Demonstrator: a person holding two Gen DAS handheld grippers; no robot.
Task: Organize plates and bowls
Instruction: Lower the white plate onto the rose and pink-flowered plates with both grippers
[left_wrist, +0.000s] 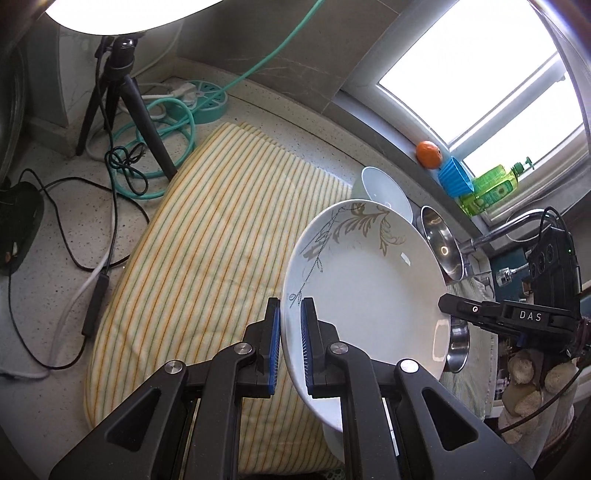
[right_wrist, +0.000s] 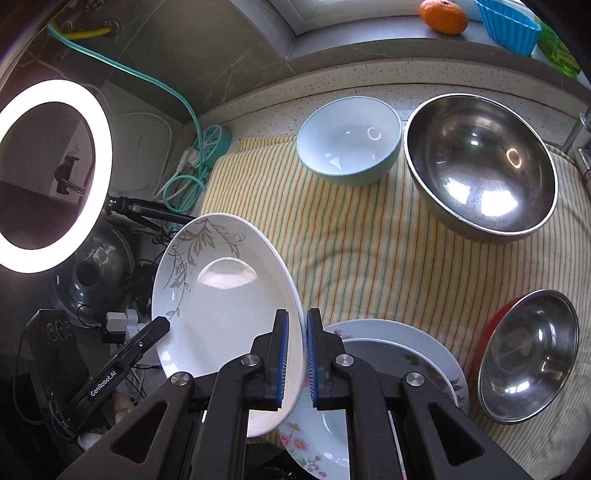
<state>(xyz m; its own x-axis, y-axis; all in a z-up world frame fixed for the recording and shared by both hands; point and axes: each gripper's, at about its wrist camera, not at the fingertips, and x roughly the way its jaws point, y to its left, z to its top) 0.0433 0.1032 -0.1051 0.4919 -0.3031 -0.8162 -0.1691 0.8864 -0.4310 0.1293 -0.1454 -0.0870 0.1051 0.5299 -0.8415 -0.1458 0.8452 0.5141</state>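
- home kitchen, looks like
- speckled counter (left_wrist: 48, 206) under a window (left_wrist: 480, 74)
- faucet (left_wrist: 517, 221), dish soap (left_wrist: 495, 184) on the sill
- bowls (right_wrist: 480, 166) and plates (right_wrist: 417, 343) on a towel (right_wrist: 351, 258)

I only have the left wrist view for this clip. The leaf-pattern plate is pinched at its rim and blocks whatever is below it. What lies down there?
Observer: A stack of floral plates lies on the striped cloth. In the right wrist view it is partly hidden behind the tilted leaf-pattern plate.
Reviewer: Is the right hand-held gripper actually gripping that plate?
Observer: Yes. The right hand-held gripper is shut on the rim, with one pad on each face.
Reviewer: Any dish I cannot see at all?
Observer: The small steel bowl sits inside a red bowl, to the right of the stack.
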